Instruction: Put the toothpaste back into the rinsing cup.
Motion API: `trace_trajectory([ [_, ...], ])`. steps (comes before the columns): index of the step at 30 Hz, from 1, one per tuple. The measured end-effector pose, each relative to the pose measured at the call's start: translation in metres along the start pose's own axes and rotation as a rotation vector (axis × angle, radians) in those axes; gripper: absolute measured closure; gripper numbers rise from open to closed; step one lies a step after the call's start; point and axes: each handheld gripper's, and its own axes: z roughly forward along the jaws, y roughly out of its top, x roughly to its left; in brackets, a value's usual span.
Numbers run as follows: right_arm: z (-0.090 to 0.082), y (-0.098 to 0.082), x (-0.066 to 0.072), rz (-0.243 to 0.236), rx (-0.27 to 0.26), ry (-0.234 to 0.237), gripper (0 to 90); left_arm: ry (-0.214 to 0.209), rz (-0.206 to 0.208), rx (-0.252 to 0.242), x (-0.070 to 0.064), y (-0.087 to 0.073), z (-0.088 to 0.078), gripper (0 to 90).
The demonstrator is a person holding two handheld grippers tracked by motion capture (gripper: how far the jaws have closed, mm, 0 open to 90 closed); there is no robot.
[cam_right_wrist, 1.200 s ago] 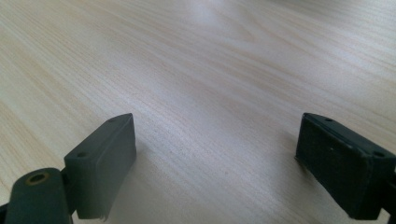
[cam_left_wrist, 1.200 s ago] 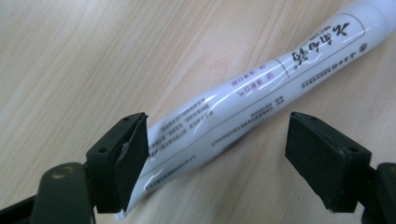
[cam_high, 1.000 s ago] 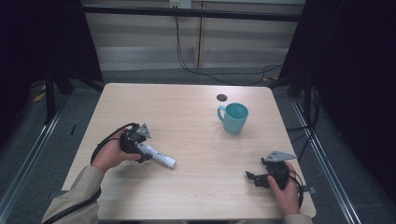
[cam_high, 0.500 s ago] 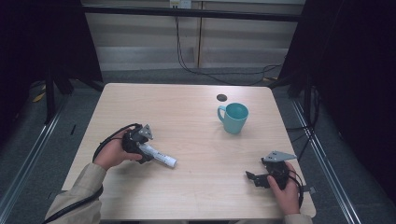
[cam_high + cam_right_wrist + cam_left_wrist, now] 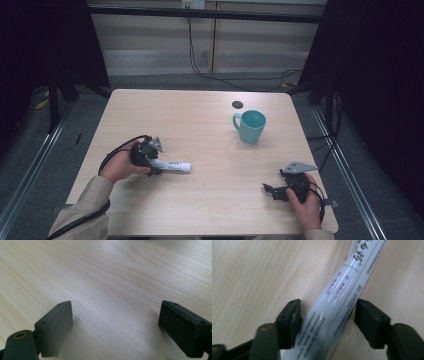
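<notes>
Closing in on the white plastic tube with printed text [image 5: 337, 312], the left gripper [image 5: 327, 315] had its jaws just squeezing inward, pads hugging both sides, looked like contact. Tube lay flat, lower left of the pale wooden table [image 5: 200, 125]. Right gripper [image 5: 272, 191] sat released at lower right. Next, I'd guess: firm up, then lift.

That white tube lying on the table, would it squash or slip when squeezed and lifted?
The white tube looks glossy, so it may slip between the left gripper pads. Its flattened rear end suggests a soft body that dents. Being rounded, it might roll if nudged sideways.
</notes>
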Motion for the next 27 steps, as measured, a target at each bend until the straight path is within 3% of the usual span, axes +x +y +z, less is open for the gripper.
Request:
trace_trajectory([
  [9, 0.000, 0.000, 0.000, 0.000, 0.000, 0.000, 11.3, -0.046, -0.013, 0.035, 0.002, 0.001, -0.002, 50.5],
  [11, 0.000, 0.000, 0.000, 0.000, 0.000, 0.000, 11.3, -0.057, 0.011, 0.049, 0.000, 0.003, -0.002, 56.1],
  [12, 0.000, 0.000, 0.000, 0.000, 0.000, 0.000, 11.3, -0.055, -0.005, 0.065, -0.001, 0.005, -0.002, 58.5],
  [13, 0.000, 0.000, 0.000, -0.001, 0.000, 0.000, 11.3, -0.042, 0.021, 0.073, -0.004, 0.006, -0.003, 61.4],
  [16, 0.000, 0.000, 0.000, -0.001, 0.001, -0.001, 11.3, -0.056, -0.004, 0.067, -0.005, 0.005, -0.004, 72.0],
  [19, 0.000, 0.000, 0.000, -0.002, 0.001, -0.002, 11.3, -0.066, -0.019, 0.048, -0.007, 0.002, -0.005, 73.6],
  [23, 0.000, 0.000, 0.000, -0.002, 0.001, -0.001, 11.3, -0.047, -0.030, 0.018, -0.011, -0.002, -0.006, 74.3],
  [27, 0.000, 0.000, 0.000, -0.007, 0.002, 0.005, 11.3, -0.047, -0.021, 0.001, -0.015, 0.001, -0.010, 74.5],
])
